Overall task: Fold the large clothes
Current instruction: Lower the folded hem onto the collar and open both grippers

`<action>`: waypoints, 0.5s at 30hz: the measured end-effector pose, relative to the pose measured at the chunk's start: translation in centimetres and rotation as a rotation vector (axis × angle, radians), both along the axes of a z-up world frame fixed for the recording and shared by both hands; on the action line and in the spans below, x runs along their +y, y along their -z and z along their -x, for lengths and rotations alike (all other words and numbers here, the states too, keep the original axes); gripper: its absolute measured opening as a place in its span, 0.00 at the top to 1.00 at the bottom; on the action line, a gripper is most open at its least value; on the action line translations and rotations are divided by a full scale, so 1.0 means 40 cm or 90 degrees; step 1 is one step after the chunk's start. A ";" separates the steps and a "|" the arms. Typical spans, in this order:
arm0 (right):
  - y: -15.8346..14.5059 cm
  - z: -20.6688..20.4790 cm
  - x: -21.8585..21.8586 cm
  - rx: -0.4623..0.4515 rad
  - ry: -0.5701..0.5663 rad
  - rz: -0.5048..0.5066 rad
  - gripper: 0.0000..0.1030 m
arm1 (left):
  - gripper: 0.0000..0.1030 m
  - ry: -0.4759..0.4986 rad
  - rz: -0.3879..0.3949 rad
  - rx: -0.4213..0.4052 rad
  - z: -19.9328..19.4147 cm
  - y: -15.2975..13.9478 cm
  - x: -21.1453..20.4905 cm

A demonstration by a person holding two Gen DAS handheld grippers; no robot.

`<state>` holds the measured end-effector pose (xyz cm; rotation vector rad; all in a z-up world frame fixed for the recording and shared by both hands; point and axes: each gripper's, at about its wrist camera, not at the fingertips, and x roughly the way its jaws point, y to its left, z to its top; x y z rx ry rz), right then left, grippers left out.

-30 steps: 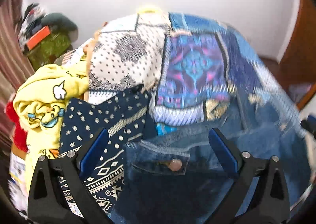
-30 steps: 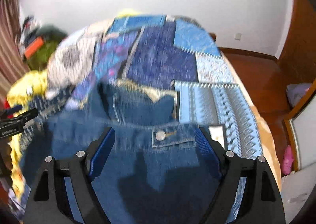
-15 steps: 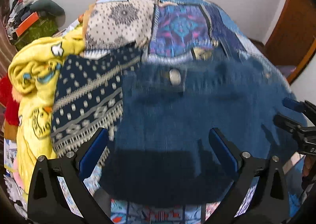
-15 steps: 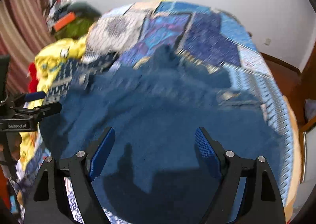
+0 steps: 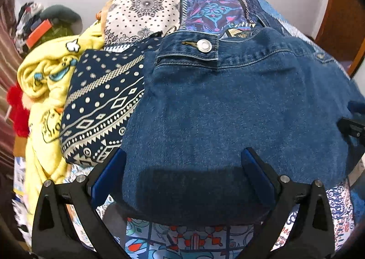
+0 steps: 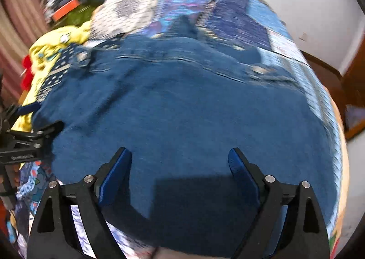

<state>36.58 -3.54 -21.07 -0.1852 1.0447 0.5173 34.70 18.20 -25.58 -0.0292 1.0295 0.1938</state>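
A blue denim garment point(image 5: 228, 110) lies spread flat on the patchwork bed cover, its hem band with a metal button point(image 5: 203, 45) at the far side. It also fills the right wrist view point(image 6: 194, 110). My left gripper point(image 5: 182, 167) is open and empty above the garment's near left part. My right gripper point(image 6: 180, 165) is open and empty above its near edge. The right gripper shows at the right edge of the left wrist view point(image 5: 352, 122). The left gripper shows at the left edge of the right wrist view point(image 6: 25, 142).
A folded navy patterned garment point(image 5: 102, 103) lies left of the denim, partly under it. A yellow cartoon-print cloth point(image 5: 45, 80) and a red item point(image 5: 17, 108) pile further left. Clutter point(image 5: 45, 28) sits by the wall. A wooden door point(image 5: 342, 7) stands at right.
Both grippers pulled back toward the near edge of the bed. The denim garment, held up and bunched close a second ago, now lies spread flat; both grippers stay open.
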 end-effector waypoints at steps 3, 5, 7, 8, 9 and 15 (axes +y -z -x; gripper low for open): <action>0.000 0.002 -0.077 0.000 0.036 0.010 0.15 | 0.00 -0.023 -0.004 -0.006 0.017 0.000 0.023; 0.001 0.002 -0.128 -0.010 0.060 0.032 0.15 | 0.00 -0.043 -0.010 -0.006 0.029 -0.001 0.044; -0.002 0.004 -0.178 -0.012 0.074 0.022 0.15 | 0.00 -0.065 0.002 -0.003 0.039 0.002 0.075; -0.005 0.005 -0.203 -0.014 0.086 0.022 0.15 | 0.00 -0.076 0.013 -0.005 0.048 0.002 0.091; -0.011 0.010 -0.228 -0.014 0.082 0.006 0.15 | 0.00 -0.086 0.028 -0.009 0.060 0.001 0.108; -0.030 0.077 -0.258 -0.068 0.120 0.078 0.15 | 0.00 -0.154 0.065 -0.023 0.130 -0.037 0.164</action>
